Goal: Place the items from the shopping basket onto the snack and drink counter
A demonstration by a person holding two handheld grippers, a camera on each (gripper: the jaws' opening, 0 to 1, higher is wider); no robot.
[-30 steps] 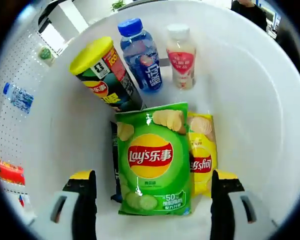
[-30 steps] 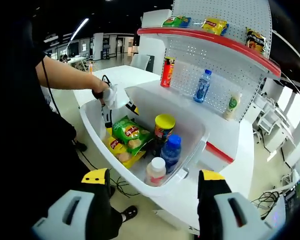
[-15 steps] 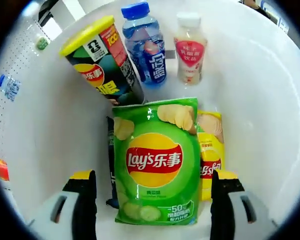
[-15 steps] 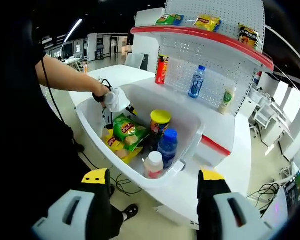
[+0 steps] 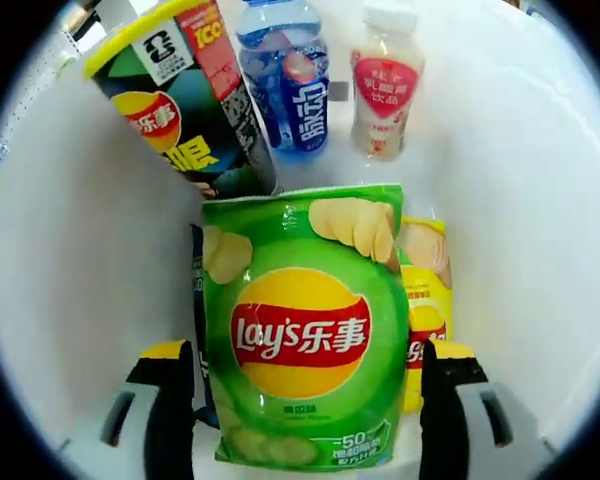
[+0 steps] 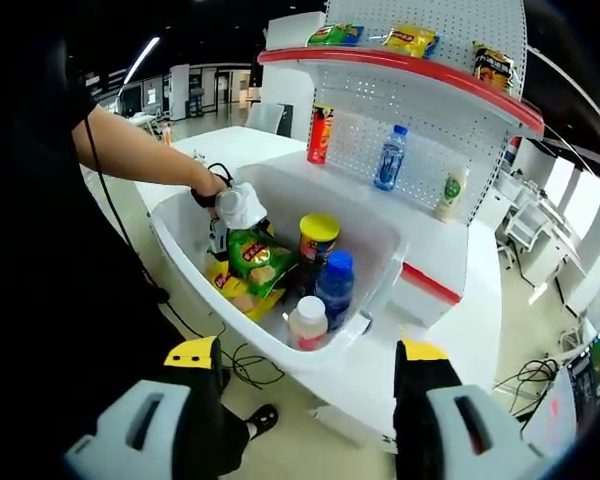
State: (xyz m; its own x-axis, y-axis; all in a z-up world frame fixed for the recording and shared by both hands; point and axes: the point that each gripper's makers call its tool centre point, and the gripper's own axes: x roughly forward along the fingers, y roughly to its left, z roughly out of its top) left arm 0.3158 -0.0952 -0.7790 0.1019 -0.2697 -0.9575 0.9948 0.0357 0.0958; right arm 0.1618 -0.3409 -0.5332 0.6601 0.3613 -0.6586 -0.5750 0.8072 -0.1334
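Left gripper view: the left gripper [image 5: 300,415] is held wide open, its jaws on either side of a green Lay's chip bag [image 5: 302,325] without gripping it. The bag lies inside the white shopping basket [image 5: 540,230], over a yellow chip bag [image 5: 427,300]. Beyond it stand a yellow-lidded chip canister [image 5: 185,95], a blue bottle [image 5: 285,85] and a white drink bottle [image 5: 385,90]. Right gripper view: the right gripper [image 6: 305,415] is seen open and empty, well apart from the basket, beside the red-edged counter [image 6: 430,100].
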